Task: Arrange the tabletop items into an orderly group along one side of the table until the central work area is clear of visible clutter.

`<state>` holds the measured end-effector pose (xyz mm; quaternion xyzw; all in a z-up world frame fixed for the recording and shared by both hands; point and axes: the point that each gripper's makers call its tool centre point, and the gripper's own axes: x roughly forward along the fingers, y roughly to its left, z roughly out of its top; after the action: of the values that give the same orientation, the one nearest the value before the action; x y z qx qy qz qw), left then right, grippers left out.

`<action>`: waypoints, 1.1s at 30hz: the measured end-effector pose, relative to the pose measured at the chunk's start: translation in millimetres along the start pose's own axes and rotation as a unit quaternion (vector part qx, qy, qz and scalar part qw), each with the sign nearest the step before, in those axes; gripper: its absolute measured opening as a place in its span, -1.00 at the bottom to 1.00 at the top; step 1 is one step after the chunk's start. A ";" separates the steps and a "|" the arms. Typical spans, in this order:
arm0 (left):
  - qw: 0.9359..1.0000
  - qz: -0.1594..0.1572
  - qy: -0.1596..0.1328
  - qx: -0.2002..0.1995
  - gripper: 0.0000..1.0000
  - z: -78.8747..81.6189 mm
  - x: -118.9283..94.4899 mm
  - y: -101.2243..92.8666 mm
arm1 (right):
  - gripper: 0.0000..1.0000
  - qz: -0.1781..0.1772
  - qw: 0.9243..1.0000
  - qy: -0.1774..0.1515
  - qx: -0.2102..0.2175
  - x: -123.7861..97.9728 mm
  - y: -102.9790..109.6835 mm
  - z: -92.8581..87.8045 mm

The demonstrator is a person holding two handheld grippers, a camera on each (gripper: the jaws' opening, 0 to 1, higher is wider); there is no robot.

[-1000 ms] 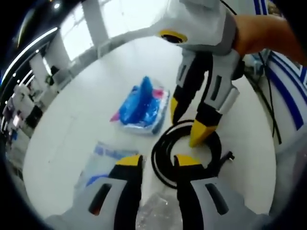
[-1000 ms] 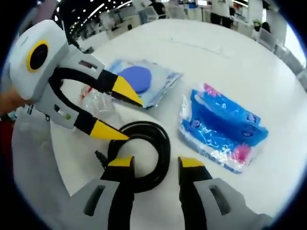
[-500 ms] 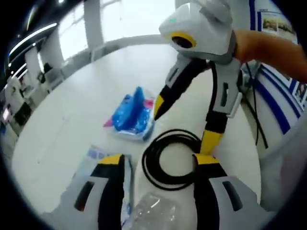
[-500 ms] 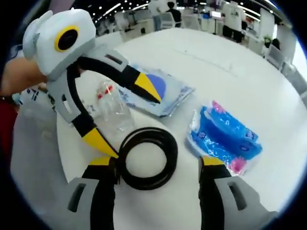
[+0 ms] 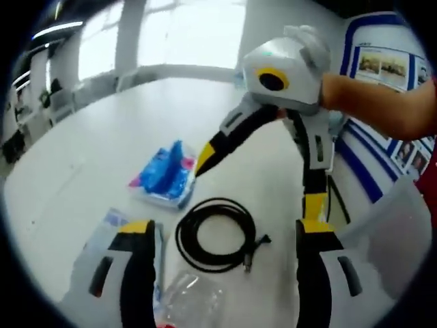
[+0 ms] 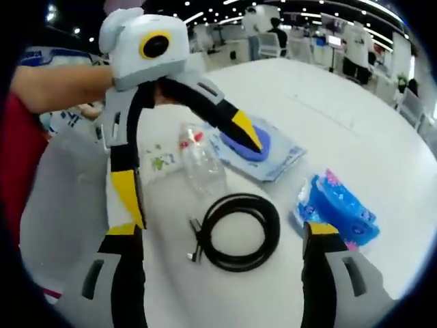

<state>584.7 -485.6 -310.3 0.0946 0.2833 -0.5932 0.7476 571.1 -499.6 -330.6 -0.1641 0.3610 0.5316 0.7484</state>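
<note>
Coiled black cable (image 6: 239, 231) lies loose mid-table; left gripper (image 5: 222, 229) and right gripper (image 6: 225, 236) hover wide-open, empty. Next: close on it.

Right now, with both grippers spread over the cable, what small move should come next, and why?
Probably lower the right gripper and close it on the cable. Both grippers hang open above it, the coil lies free mid-table between the bottle and the blue pack, and nothing is held.
</note>
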 end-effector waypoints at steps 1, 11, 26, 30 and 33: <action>1.000 -0.003 -0.005 -0.007 0.76 1.1 -3.0 -1.3 | 0.94 0.003 1.000 -0.004 -0.005 -1.3 3.4 2.1; 0.999 -0.013 -0.029 -0.010 0.94 4.9 -33.3 -16.3 | 0.99 0.021 0.999 -0.011 -0.037 -12.1 28.8 9.8; 0.997 0.018 -0.068 -0.018 0.94 -10.0 -87.6 -31.3 | 0.99 0.017 0.998 -0.021 -0.058 -28.3 63.6 20.9; 0.996 0.030 -0.075 -0.024 0.92 -18.7 -102.2 -34.2 | 0.99 0.021 0.997 -0.021 -0.067 -28.2 74.6 25.8; 0.995 0.038 -0.084 -0.029 0.91 -23.5 -112.4 -37.2 | 0.99 0.025 0.997 -0.019 -0.076 -27.2 82.6 29.9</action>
<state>527.1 -391.0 -262.2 0.0336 0.2327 -0.5619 0.7931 501.8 -467.8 -279.3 -0.2013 0.3093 0.5788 0.7271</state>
